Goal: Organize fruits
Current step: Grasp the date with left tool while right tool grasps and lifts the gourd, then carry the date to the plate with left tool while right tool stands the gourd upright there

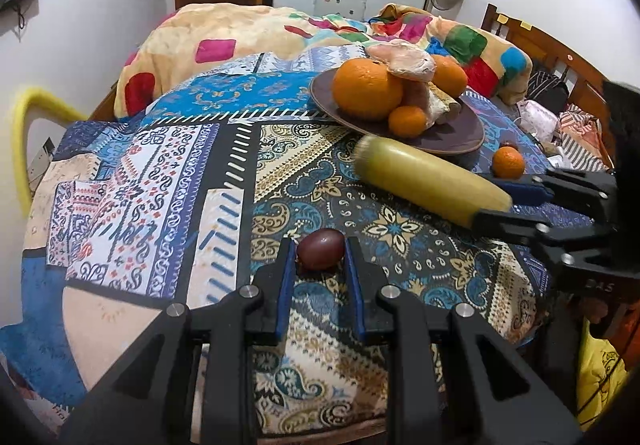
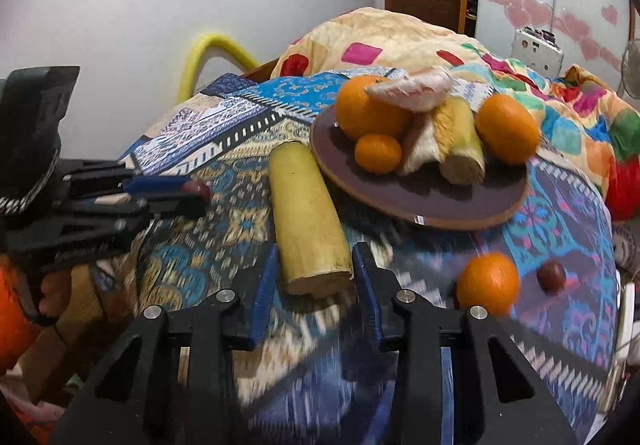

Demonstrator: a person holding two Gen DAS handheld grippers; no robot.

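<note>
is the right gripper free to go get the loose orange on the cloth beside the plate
Probably not yet: the right gripper is closed around the yellow cylinder. The loose orange sits uncovered on the cloth, so the path looks free once it lets go.

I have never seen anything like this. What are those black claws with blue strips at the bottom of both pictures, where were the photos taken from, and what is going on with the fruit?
The claws are hand-held grippers; a person carries one in each hand. Each has its own camera looking along its two fingers, so you get one picture per gripper.

In the left camera's picture, the left gripper has its blue pads on either side of a small dark red fruit on the patterned cloth. In the right camera's picture, the right gripper holds the end of a long yellow-green stalk.

Behind them sits a brown plate with oranges, another stalk piece and a pale mushroom-like item. One loose orange and another dark fruit lie on the cloth.
</note>
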